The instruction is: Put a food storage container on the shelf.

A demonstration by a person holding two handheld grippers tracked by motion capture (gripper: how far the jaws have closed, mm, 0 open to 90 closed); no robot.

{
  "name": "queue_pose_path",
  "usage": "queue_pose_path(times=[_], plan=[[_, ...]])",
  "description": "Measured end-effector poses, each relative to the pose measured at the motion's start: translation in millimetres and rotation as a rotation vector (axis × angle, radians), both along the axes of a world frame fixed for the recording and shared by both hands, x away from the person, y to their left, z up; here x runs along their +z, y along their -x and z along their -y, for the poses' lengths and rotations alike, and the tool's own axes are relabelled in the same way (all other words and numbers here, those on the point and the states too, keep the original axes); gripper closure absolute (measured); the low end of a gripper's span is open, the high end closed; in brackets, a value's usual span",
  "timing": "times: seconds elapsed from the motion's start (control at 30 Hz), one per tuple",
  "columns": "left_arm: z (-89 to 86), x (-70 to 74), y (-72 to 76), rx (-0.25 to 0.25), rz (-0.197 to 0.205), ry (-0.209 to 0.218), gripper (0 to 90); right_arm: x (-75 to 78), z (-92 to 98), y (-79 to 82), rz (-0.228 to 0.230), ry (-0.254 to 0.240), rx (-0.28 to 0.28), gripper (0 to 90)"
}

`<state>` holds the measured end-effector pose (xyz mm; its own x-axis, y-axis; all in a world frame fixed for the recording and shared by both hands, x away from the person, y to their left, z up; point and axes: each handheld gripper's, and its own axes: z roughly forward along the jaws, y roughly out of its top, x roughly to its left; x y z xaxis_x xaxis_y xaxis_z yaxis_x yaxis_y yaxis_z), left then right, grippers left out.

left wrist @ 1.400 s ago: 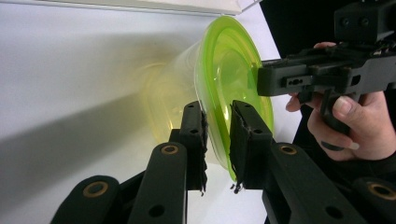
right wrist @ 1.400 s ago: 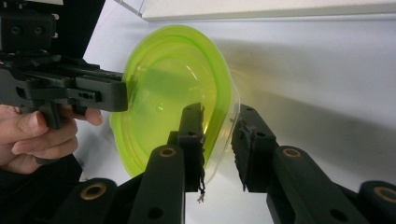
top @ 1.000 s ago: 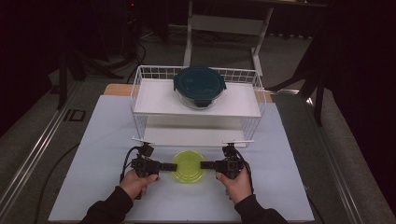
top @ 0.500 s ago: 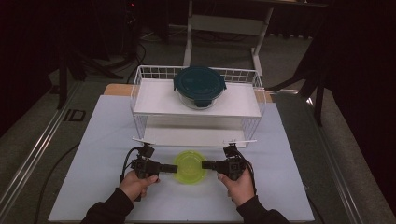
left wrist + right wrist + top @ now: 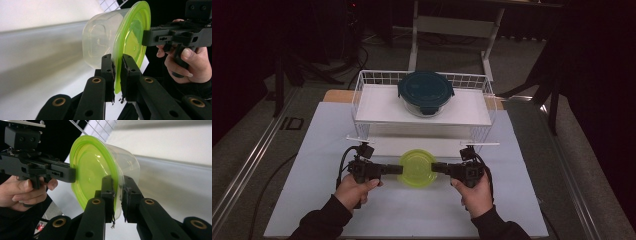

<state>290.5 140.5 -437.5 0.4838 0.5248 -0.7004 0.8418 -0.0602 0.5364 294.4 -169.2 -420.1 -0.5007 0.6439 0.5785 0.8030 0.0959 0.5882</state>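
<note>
Clear round plastic container with a lime-green lid [image 5: 417,168], gripped at the lid's rim from two opposite sides. Left gripper [image 5: 117,75] with jaws closed narrow on the thin green edge, pinching it between the pads; right gripper [image 5: 117,193] likewise clamped on the rim across from it. Seen in the high view as the left gripper [image 5: 398,169] and the right gripper [image 5: 434,167] meeting the lid from either side, each held by a hand at the near edge.

Container placed over the pale white table [image 5: 312,150], just in front of the white wire rack [image 5: 362,95] (whether resting on the table or lifted slightly clear of it, hard to tell). Well behind, on the rack's flat white shelf, a round glass container with a dark teal clip lid [image 5: 426,91].

Step in hand, by judgement: a two-sided hold taken on the lidded container, ready for carrying. Next move likely a level, matched lift of both grippers toward the rack, probably into the open space under the shelf or beside the teal-lidded one. Calls for equal height and pace on both sides, since the thin rim could slip or the lid pop loose under a twist.
</note>
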Motion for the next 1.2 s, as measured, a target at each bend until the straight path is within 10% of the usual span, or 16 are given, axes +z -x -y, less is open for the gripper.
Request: queue_pose_path(times=[0.9, 1.2], plan=[[-3.9, 142.1, -22.3, 0.037, 0.204, 0.071, 82.8, 139.0, 1.1, -21.7, 0.184, -0.066, -0.036, 80.9], [4.3, 165.4, -41.6, 0.056, 0.218, 0.057, 82.7, 163.0, 5.7, -42.1, 0.198, -0.063, -0.067, 80.6]])
